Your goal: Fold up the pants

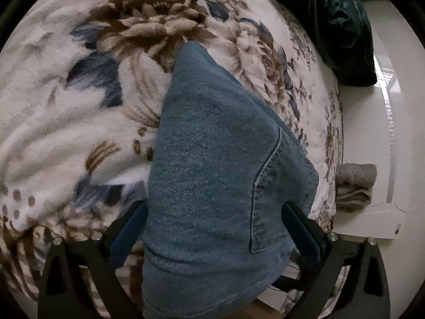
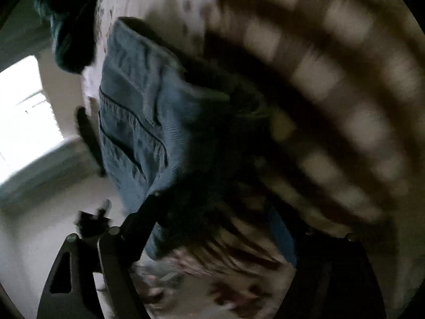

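Note:
Blue denim pants fill the centre of the left wrist view, bunched and lifted over a floral fleece blanket. My left gripper is shut on the pants, with the denim packed between its two blue-padded fingers. In the blurred right wrist view the pants hang at the left centre over the blanket. My right gripper holds the dark end of the pants between its fingers; its right finger is mostly hidden.
A dark green cloth lies at the blanket's far right corner. A folded grey towel sits on a white surface beside the blanket's right edge. A bright window and pale floor show left in the right wrist view.

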Motion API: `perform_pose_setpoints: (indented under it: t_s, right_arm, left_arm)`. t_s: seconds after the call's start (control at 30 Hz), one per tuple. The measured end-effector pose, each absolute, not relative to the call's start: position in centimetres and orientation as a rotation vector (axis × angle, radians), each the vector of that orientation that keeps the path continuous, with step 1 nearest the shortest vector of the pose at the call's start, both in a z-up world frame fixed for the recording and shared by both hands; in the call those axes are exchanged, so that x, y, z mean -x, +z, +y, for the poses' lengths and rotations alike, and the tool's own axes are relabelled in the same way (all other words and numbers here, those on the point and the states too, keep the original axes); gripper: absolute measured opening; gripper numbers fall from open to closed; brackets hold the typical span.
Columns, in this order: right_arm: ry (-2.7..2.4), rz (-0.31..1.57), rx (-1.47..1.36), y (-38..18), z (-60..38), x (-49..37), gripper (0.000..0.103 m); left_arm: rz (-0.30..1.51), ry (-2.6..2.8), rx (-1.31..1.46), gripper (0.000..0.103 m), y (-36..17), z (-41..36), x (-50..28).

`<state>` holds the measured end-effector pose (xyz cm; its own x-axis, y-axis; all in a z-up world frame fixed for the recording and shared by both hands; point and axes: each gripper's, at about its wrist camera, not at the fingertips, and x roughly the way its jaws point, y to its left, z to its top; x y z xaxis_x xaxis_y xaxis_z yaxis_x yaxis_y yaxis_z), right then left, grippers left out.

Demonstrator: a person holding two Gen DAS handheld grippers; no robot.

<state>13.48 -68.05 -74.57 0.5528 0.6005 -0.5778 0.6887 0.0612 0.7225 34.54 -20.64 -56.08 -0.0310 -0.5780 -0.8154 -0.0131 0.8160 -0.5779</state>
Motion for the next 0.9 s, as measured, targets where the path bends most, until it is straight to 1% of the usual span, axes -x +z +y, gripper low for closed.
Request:
perform_pose_setpoints:
  t_s: [0.07,0.1,0.17,0.23,0.4,0.53,0.6,0.63,0.7,0.77,0.8,0.9]
  right_arm:
    - [-0.08,1.034,-1.632,-75.5,-67.6,-14.2,0.102]
    - [-0.077,1.002,-1.652,-75.5,-67.5,-14.2,0.103]
    - [-0.025,0.911,-1.696,-75.0,-66.9,-14.8,0.103]
    - [0.025,0.865,-1.705,-74.8,-66.4,-15.4,0.103]
    - [0.045,0.832,-1.723,-75.3,-66.0,-16.1,0.103]
    - [0.051,0.824,-1.723,-75.4,-66.4,-17.5,0.103]
    - [0.15,0.711,-1.786,-74.7,-66.9,-17.6,0.103]
    - [0.171,0.688,-1.792,-74.2,-66.9,-18.2,0.103]
    - [0.164,0.738,-1.689,-73.1,-66.7,-19.8,0.103]
    - [0.134,0.833,-1.617,-73.7,-66.2,-20.6,0.102]
    - [0.131,0.853,-1.62,-74.3,-66.1,-20.5,0.099]
    - [0.142,0.86,-1.614,-74.3,-65.9,-20.3,0.096]
  left_arm:
    - [1.556,-0.497,0.494,0.103,-56.6,-20.6,-34.7]
    - [1.574,-0.501,0.506,0.103,-57.2,-20.5,-34.8]
    - [1.602,-0.522,0.557,0.103,-58.2,-20.3,-34.7]
    - [1.613,-0.536,0.593,0.103,-58.9,-20.2,-34.6]
    - [1.654,-0.558,0.618,0.103,-60.7,-20.6,-34.2]
    - [1.664,-0.58,0.645,0.103,-61.2,-20.7,-34.7]
    - [1.669,-0.586,0.657,0.103,-61.3,-20.6,-34.8]
    - [1.669,-0.589,0.662,0.103,-61.4,-20.5,-34.7]
    - [1.671,-0.591,0.678,0.103,-61.5,-20.4,-34.8]
    - [1.673,-0.595,0.681,0.103,-61.8,-20.3,-34.7]
    - [1.674,-0.597,0.685,0.103,-61.9,-20.2,-34.7]
    - [1.676,-0.605,0.696,0.103,-62.1,-20.2,-34.8]
